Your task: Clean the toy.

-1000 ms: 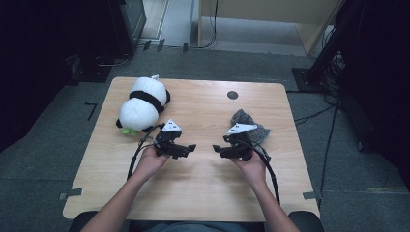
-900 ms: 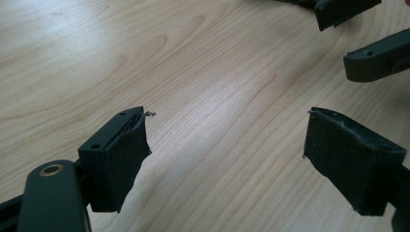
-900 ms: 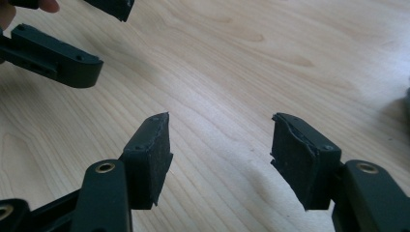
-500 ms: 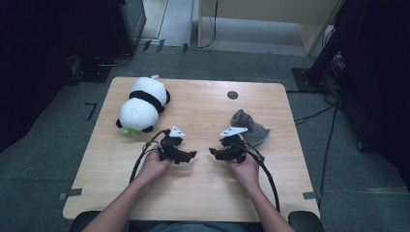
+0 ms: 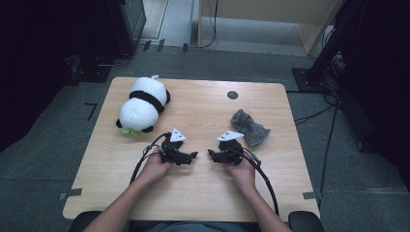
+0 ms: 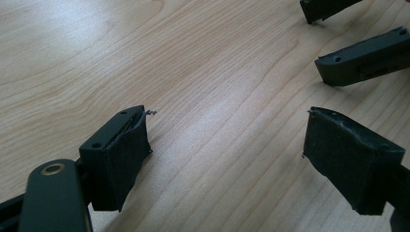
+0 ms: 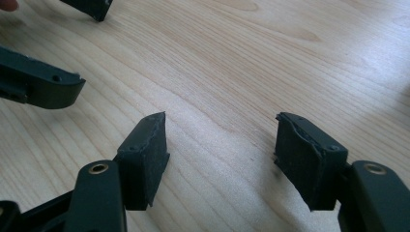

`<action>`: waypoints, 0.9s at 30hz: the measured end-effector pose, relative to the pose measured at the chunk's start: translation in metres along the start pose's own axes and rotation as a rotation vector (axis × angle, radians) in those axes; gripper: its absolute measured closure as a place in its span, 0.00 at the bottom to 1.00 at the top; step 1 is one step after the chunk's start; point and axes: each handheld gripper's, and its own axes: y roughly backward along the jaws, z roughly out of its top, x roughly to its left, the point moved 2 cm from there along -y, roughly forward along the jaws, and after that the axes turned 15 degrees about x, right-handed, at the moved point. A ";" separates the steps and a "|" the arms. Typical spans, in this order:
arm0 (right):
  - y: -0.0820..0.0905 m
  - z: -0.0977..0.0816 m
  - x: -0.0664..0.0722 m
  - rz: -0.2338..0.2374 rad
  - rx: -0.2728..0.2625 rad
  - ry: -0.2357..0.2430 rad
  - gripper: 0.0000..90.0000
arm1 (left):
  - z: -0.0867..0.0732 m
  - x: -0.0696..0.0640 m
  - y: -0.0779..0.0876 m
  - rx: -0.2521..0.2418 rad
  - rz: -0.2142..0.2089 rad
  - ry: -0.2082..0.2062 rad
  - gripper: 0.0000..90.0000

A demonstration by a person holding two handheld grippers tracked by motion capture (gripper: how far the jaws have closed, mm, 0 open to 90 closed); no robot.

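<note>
A black-and-white panda plush (image 5: 142,104) lies on the wooden table (image 5: 203,104) at the back left. A crumpled grey cloth (image 5: 249,128) lies to the right of the middle. My left gripper (image 5: 188,156) (image 6: 225,154) is low over bare wood in front of the panda, open and empty. Facing it, tip to tip, my right gripper (image 5: 214,154) (image 7: 220,154) is open too; its jaws have just been opening, with nothing between them. Each gripper view shows the other gripper's jaws at an upper corner.
A small dark disc (image 5: 232,94) is set in the table near its far edge. Black cables (image 5: 263,176) trail from both grippers toward the person. Dark stands and cables (image 5: 319,72) crowd the floor at the back and right.
Both grippers have sunk toward the tabletop and come slightly nearer the person. The right gripper now sits clear of the grey cloth. Panda and cloth have not moved.
</note>
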 end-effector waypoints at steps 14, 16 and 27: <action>-0.002 -0.006 0.000 0.008 -0.051 0.002 0.33 | 0.000 -0.002 -0.001 0.002 0.015 -0.006 0.18; -0.002 -0.006 0.001 0.012 -0.042 0.018 0.30 | 0.000 -0.001 -0.001 0.002 0.013 -0.006 0.18; -0.004 -0.005 0.002 0.006 -0.020 0.018 0.15 | 0.000 -0.005 -0.002 0.014 0.051 -0.028 0.18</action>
